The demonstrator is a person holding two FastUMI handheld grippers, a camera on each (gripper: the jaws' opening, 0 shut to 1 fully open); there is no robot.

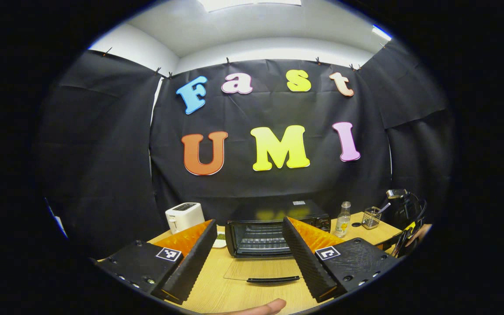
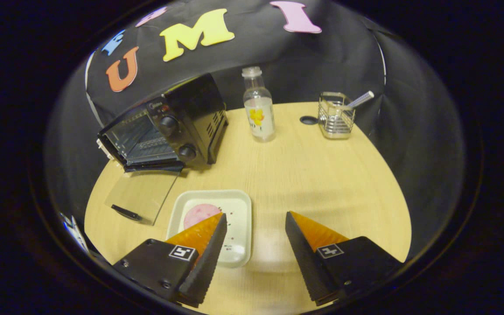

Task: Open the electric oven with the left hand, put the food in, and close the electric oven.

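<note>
Right gripper [image 2: 255, 227] hangs spread wide over the white tray [image 2: 239, 205] of pink food [image 2: 199, 214], gripping nothing. Left gripper [image 1: 248, 245] is released too, facing the oven [image 1: 256, 236] with its door [image 1: 260, 269] flat down. Opening looks done, so next comes pinching that tray's rim.

In the right gripper view, the pink food [image 2: 200, 214] on the white tray [image 2: 239, 210] is partly covered by the right gripper's finger [image 2: 206, 245]. In the left gripper view, a gripper finger [image 1: 309, 253] hides the oven's [image 1: 260, 238] control side, and a small plate [image 1: 220, 240] near the tabletop's far edge is mostly hidden. The bottle's label [image 1: 342, 226] is too small to tell.
</note>
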